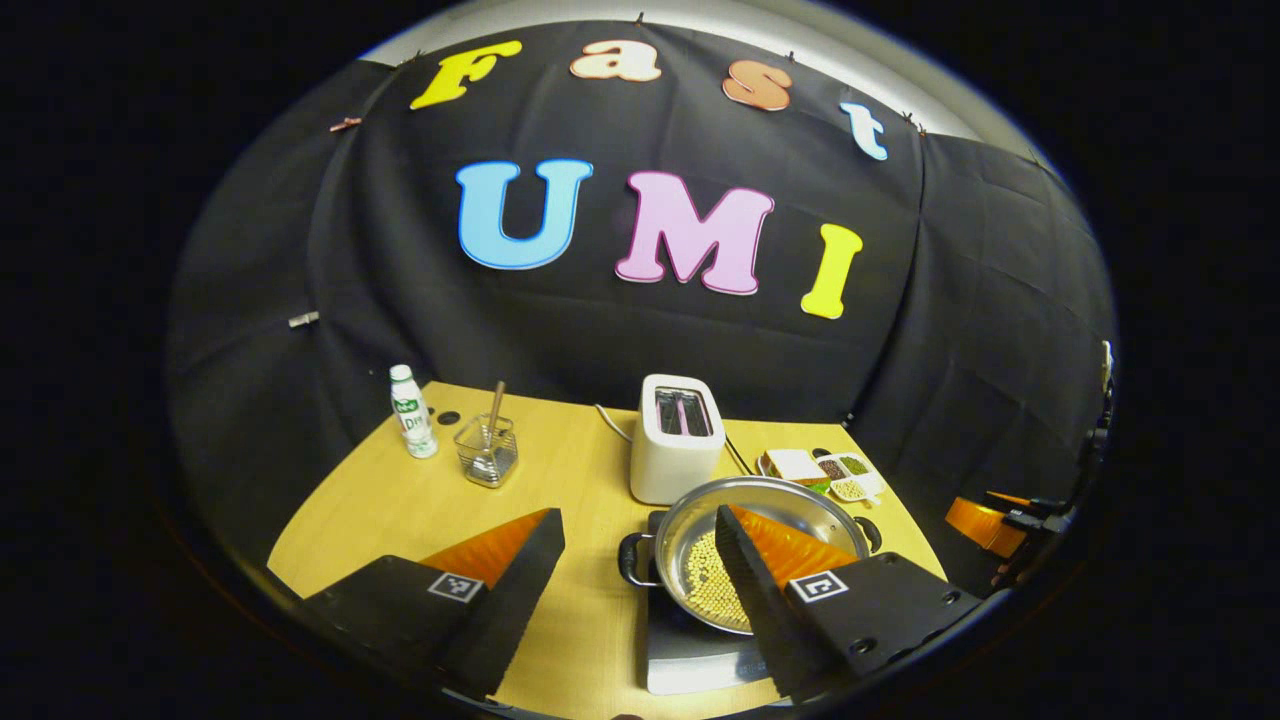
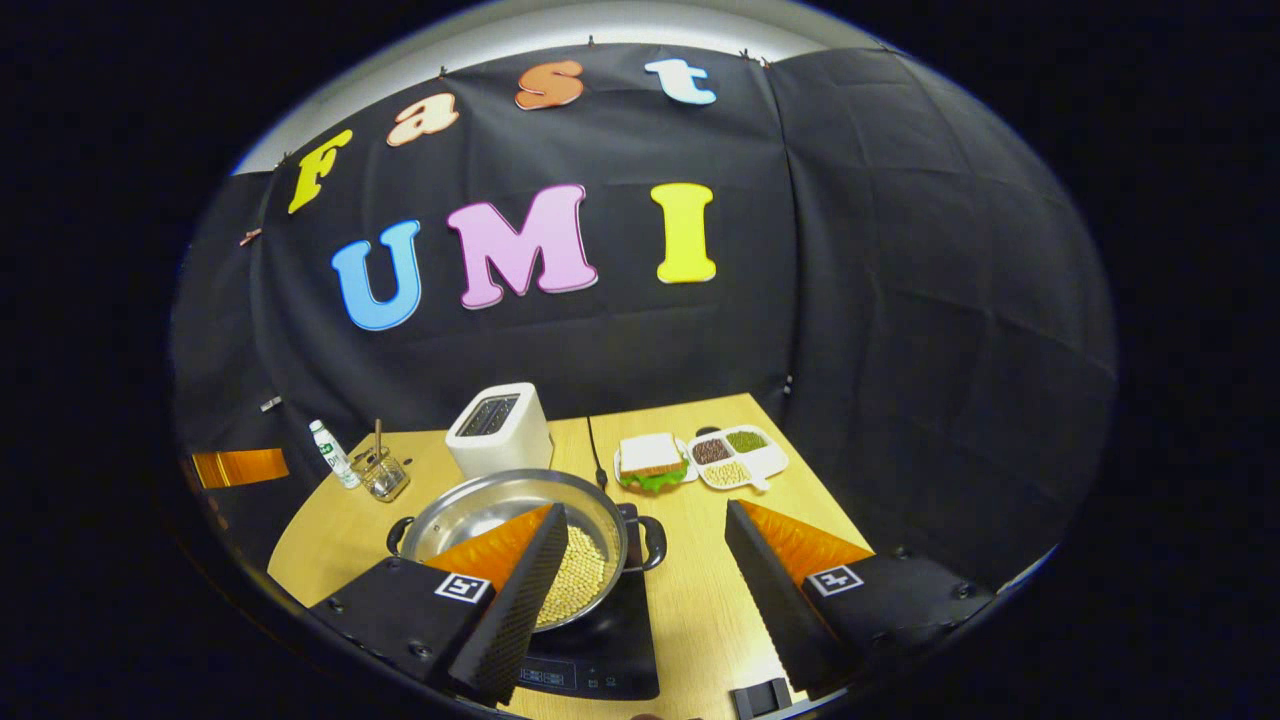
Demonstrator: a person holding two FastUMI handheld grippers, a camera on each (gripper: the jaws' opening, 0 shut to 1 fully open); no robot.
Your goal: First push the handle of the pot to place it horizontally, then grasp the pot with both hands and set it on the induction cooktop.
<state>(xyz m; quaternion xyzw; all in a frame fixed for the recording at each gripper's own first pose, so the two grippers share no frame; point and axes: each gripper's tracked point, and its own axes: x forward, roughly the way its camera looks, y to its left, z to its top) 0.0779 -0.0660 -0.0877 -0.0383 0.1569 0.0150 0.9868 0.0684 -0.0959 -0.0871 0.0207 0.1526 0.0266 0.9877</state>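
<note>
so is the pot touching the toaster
Apart: the right gripper view shows a strip of bare table between the pot rim and the toaster base.

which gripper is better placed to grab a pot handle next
Roughly even. The pot already sits on the cooktop. The left gripper opens around its left handle, the right gripper around its right handle. Neither touches.

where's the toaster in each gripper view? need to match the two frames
Left gripper view: the white toaster stands at centre, just behind the pot.
Right gripper view: the toaster sits left of centre, again just behind the pot.
Shared landmark: the steel pot of beans on the induction cooktop, directly in front of the toaster in both views.
</note>
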